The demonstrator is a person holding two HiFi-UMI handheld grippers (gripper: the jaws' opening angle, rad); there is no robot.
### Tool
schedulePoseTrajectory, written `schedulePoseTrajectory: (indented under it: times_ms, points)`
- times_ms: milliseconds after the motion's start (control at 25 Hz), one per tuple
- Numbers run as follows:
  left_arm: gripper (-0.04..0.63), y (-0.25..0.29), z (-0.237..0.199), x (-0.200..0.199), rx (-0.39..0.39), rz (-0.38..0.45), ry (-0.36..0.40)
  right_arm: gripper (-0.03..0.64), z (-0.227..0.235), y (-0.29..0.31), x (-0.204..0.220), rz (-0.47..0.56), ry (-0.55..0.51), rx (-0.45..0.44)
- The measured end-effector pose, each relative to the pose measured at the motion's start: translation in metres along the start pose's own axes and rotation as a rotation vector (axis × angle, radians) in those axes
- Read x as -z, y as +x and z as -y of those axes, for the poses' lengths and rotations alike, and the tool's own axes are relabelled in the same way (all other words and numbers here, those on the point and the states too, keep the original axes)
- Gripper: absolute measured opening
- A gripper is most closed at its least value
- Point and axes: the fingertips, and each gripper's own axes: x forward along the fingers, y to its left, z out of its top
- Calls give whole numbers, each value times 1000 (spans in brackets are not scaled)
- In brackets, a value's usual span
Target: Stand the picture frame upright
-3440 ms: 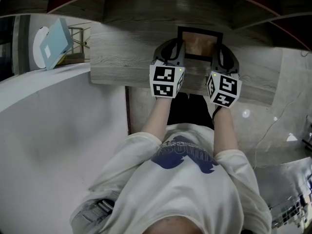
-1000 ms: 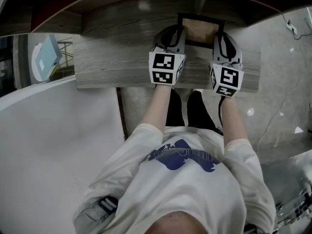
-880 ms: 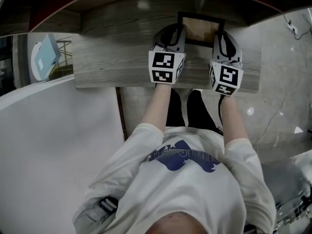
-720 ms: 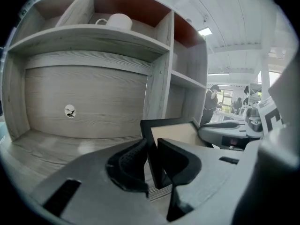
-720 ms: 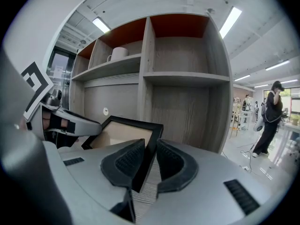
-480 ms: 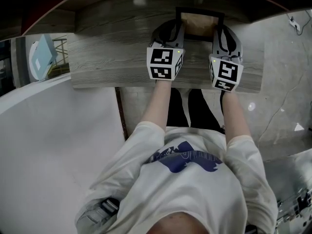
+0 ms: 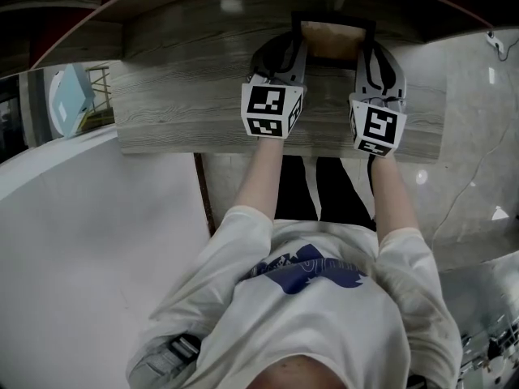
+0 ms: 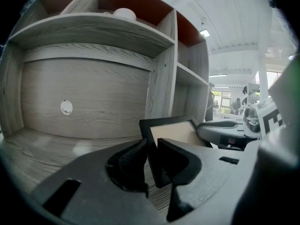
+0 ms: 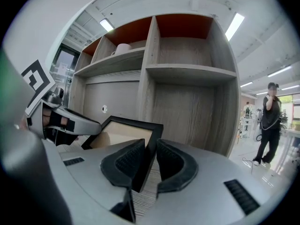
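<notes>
While both forearms reach forward in the head view, the left claw (image 7: pixel 293 45) and the right claw (image 7: pixel 366 49) sit at the upper middle, one on each side edge of the picture frame (image 7: pixel 332 40). Below them lies the grey wood-grain counter (image 7: pixel 186 108).

In the left gripper view, at the lower middle, the left claw is clenched on the frame's black left border. The frame tilts, its top leaning away toward the shelf unit (image 8: pixel 93 29), and its beige panel faces upward.

In the right gripper view, the right claw is clenched on the black right border near a corner, at the lower middle. A person (image 9: pixel 269 121) stands at the far right.
</notes>
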Motion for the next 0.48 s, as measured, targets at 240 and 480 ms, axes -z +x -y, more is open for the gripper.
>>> schedulePoseTrajectory:
  times_ms: [240,480]
  points:
    - [76,5,-2,6,21,15,11,78,-2,5,8,9,-36,3]
    - [75,9,-1,10,39,30,16,80,0,7,13,15,-59,10]
